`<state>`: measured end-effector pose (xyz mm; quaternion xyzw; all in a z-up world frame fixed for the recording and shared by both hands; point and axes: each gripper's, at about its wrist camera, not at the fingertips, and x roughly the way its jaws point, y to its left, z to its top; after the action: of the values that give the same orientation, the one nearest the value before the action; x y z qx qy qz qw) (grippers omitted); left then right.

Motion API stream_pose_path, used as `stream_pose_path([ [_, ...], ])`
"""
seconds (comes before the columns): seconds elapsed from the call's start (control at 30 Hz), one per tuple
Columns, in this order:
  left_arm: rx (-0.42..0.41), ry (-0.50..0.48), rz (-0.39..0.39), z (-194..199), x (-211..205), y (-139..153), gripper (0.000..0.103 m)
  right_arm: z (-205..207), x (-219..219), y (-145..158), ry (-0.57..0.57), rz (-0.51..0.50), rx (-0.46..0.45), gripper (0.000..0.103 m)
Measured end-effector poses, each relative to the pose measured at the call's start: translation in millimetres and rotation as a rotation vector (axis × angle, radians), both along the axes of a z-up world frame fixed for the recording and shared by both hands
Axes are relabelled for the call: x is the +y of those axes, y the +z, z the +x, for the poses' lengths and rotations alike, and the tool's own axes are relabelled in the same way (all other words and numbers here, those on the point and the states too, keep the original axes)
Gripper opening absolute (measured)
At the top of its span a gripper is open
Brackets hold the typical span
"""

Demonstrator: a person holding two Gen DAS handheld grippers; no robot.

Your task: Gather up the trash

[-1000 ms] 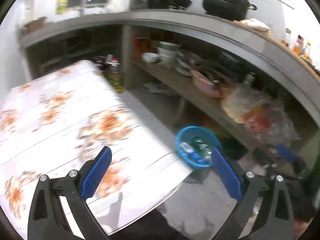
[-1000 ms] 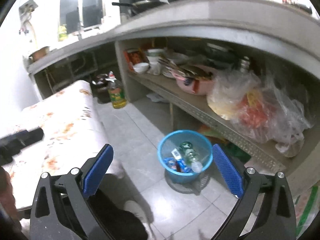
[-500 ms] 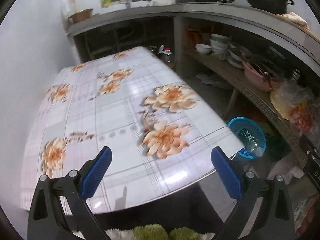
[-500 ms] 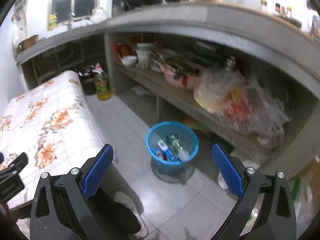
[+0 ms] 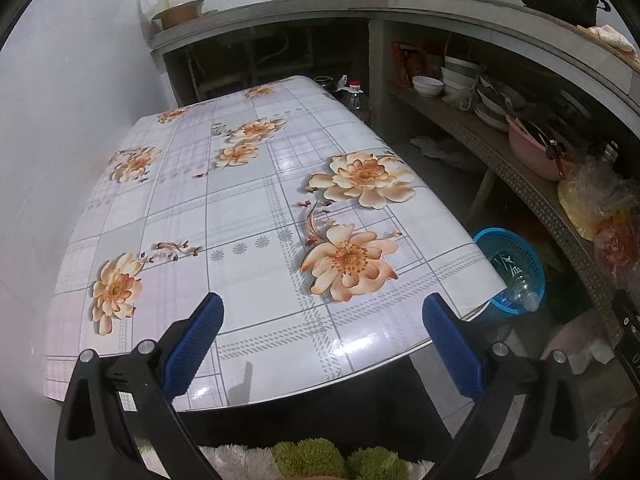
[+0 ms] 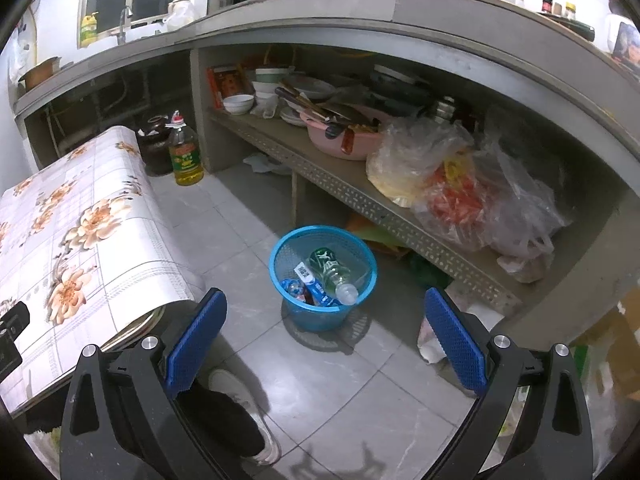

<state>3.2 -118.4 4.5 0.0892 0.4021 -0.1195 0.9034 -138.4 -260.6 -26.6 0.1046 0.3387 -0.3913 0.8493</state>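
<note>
A blue mesh trash basket (image 6: 280, 258) stands on the grey tiled floor beside the table; inside lie a clear plastic bottle (image 6: 334, 274) and some wrappers (image 6: 310, 286). The same basket (image 5: 534, 254) peeks out past the table's right edge in the left wrist view. My right gripper (image 6: 324, 334) hangs open above the floor, just in front of the basket, holding nothing. My left gripper (image 5: 320, 338) is open over the near edge of the flowered table (image 5: 240, 208), nothing between its fingers. I see no loose trash on the tabletop.
A concrete counter with a lower shelf (image 6: 360, 196) holds bowls, a pink basin (image 6: 344, 142) and plastic bags (image 6: 472, 188). An oil bottle (image 6: 185, 156) and dark jar (image 6: 154, 146) stand on the floor by the table's far end. A person's shoe (image 6: 244, 412) is below my right gripper.
My left gripper has swung left and back from the basket to face the whole tabletop. My right gripper shifted slightly, the basket staying near centre. Both stay open.
</note>
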Motion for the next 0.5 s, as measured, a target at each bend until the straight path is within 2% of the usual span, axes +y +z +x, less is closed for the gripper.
stream_pose_path([
  [0.5, 0.001, -0.006, 0.013, -1.8, -4.4, -0.2, 0.097, -1.2, -0.7, -0.5, -0.002, 0.003, 0.003, 0.095],
])
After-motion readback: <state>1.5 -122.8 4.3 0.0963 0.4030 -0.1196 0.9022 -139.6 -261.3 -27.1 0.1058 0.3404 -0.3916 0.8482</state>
